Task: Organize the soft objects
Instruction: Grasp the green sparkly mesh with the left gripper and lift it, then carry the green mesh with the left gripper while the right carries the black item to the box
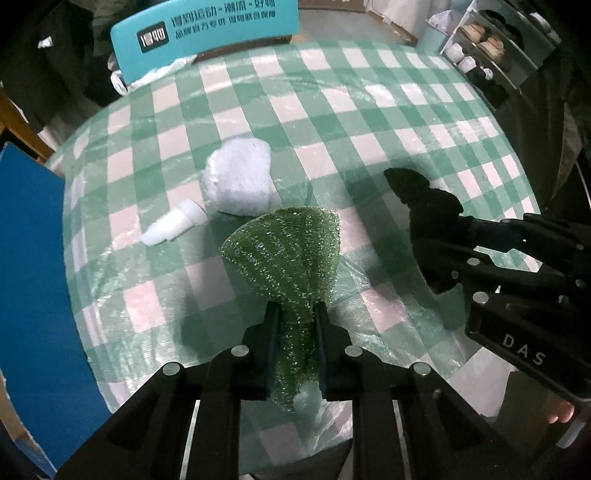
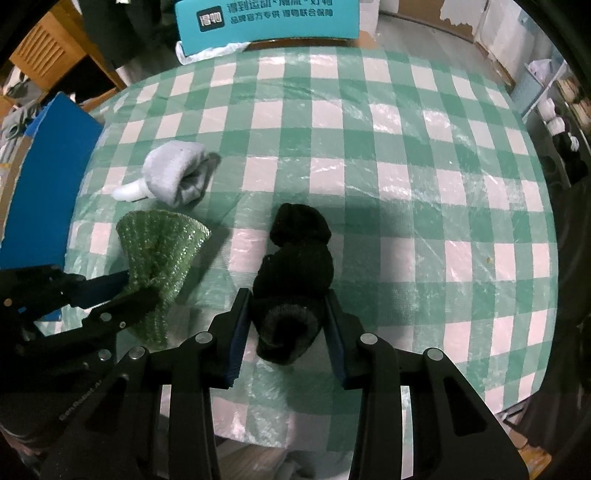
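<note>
Grip check, both claws: left gripper [image 1: 295, 317] is clamped on the green scouring cloth [image 1: 286, 254], pinched at its narrow waist so the cloth fans out ahead of the tips and a short tail hangs back between the jaws. Right gripper [image 2: 290, 306] is closed around the black rolled sock [image 2: 295, 266], pads on both flanks of its near end, rest of the roll sticking out fwd of the tips. Both items look lifted off the checked tablecloth [image 2: 406, 184], judging by shadows under them.

Handling: cloth is v. light, floppy, coarse-meshed, so it shouldn't slip; mid-pinch is a fine hold, though the fan will flap. Sock is soft and squashy, light, prob. springs back; hold at the thick part of the roll or it may unroll.

Ahead and left of the left claw sits a grey fluffy bundle [image 1: 240, 181] w/ a white plastic piece [image 1: 173, 223] touching it; can't tell what that piece is. Blue box [image 1: 33, 280], far left of both claws, is cut off by the frame, contents hidden. No obvious drop-off spot visible. Teal sign [image 2: 266, 18] beyond the table's far edge.
</note>
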Available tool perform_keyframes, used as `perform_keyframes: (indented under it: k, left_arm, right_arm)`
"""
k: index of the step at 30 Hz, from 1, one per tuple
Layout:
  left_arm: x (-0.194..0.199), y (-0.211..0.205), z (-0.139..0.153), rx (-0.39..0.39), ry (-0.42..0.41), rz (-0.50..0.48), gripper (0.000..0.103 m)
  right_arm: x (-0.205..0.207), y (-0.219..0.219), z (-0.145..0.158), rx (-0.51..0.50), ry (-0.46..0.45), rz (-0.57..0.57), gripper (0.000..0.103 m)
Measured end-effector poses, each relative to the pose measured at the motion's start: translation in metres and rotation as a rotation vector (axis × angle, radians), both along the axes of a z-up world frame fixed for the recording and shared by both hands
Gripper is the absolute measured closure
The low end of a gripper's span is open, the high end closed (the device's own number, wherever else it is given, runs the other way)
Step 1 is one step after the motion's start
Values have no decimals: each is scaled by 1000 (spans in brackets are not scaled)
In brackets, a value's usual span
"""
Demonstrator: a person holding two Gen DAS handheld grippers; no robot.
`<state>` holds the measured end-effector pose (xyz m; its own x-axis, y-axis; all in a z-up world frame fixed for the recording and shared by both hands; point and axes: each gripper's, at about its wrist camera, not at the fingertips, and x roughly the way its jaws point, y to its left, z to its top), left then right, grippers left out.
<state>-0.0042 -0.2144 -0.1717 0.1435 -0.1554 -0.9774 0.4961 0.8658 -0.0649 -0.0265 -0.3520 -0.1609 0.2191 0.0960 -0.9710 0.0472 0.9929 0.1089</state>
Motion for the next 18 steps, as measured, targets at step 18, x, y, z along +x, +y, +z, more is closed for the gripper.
perform_keyframes:
  k: [18]
  left_arm:
    - [0,43,53,9,-123,57,86]
  right_arm:
    - [-9,40,55,-17,-119,97,66]
